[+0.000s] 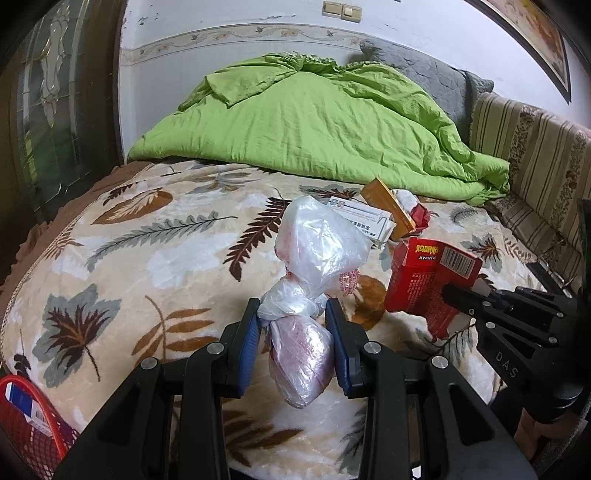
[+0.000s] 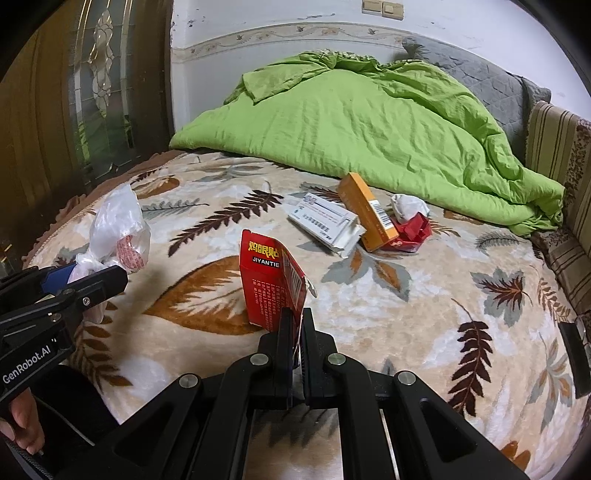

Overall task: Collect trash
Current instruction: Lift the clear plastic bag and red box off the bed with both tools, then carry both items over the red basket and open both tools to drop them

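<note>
Left wrist view: left gripper (image 1: 291, 317) jaws pinching knotted plastic bag (image 1: 314, 254) at neck, lifting it above bed blanket (image 1: 147, 236); right wrist view: right gripper (image 2: 294, 332) jaws clamping narrow on red carton (image 2: 271, 284); white box (image 2: 325, 221), orange box (image 2: 367, 212) lying beyond.

- Two grippers: the left gripper (image 1: 291, 321) clamped on the plastic bag, the right gripper (image 2: 295, 332) pinched on a red carton
- One knotted clear plastic bag (image 1: 314, 251)
- Two red cartons: one upright red carton (image 2: 271, 280) in the right gripper; one flattened red carton (image 2: 412, 230) lying on the blanket
- One orange box (image 2: 369, 214); one white box (image 2: 325, 221)
- One crumpled white tissue (image 2: 408, 206)
- One red mesh basket (image 1: 33, 435), with at least one blue-and-white box (image 1: 27, 404) inside; any more I cannot tell
- One leaf-print blanket (image 2: 369, 306); one green quilt (image 2: 351, 122); one grey quilted pillow (image 2: 480, 77)
- One wall switch plate (image 2: 382, 8) with two rockers
</note>
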Demonstrator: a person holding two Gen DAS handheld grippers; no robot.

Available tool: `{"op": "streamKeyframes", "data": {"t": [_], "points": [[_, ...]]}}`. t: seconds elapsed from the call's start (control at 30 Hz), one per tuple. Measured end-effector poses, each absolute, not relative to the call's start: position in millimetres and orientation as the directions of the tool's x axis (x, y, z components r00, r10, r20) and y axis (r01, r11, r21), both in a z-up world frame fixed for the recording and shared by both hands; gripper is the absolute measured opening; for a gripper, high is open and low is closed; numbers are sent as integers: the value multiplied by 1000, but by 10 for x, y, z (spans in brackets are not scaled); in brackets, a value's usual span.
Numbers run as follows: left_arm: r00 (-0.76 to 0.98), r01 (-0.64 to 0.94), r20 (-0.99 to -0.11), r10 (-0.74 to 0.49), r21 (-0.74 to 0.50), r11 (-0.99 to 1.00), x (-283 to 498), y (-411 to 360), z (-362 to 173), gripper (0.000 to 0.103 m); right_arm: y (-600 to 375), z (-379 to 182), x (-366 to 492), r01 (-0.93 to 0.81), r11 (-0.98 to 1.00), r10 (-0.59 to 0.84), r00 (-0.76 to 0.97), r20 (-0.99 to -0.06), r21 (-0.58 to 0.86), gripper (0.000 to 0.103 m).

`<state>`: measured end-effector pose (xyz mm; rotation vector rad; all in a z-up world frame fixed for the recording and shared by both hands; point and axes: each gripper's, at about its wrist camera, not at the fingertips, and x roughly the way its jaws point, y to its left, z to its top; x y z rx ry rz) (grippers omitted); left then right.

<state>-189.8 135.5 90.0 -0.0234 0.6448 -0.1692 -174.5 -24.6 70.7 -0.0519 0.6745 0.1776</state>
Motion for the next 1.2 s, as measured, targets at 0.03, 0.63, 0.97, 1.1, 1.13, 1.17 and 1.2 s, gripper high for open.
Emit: {"op": "streamKeyframes", "data": {"t": [0.03,0.63,0.97,1.1,1.13,1.17,1.2], "points": [[787,143,-595,-162,-80,987,-1922,1387,933,34,-234,725,-1745,-188,982,157,765,-625,17,4],[799,-280,-590,120,-188,941,-3063,3095,1275,34,1191,1165,-1911,-601,777,574,549,-608,191,4],[669,-558,-682,295,-198,806,-3752,4042,969,34,2403,1125,-2237,-782,571,707,314,-633,250,5],[642,-616,-687,341,-197,762,-3832,4187,950,46,2809,1009,-2226,-804,529,714,247,-655,273,16],[641,-628,-687,343,-212,749,-3857,4224,945,62,2856,973,-2216,-801,533,706,243,-665,273,35],[643,-629,-688,337,-224,744,-3864,4252,932,69,2875,939,-2197,-794,539,703,238,-671,282,42],[645,-632,-689,330,-238,738,-3874,4274,924,73,2846,944,-2184,-787,537,712,231,-663,303,43]]}}
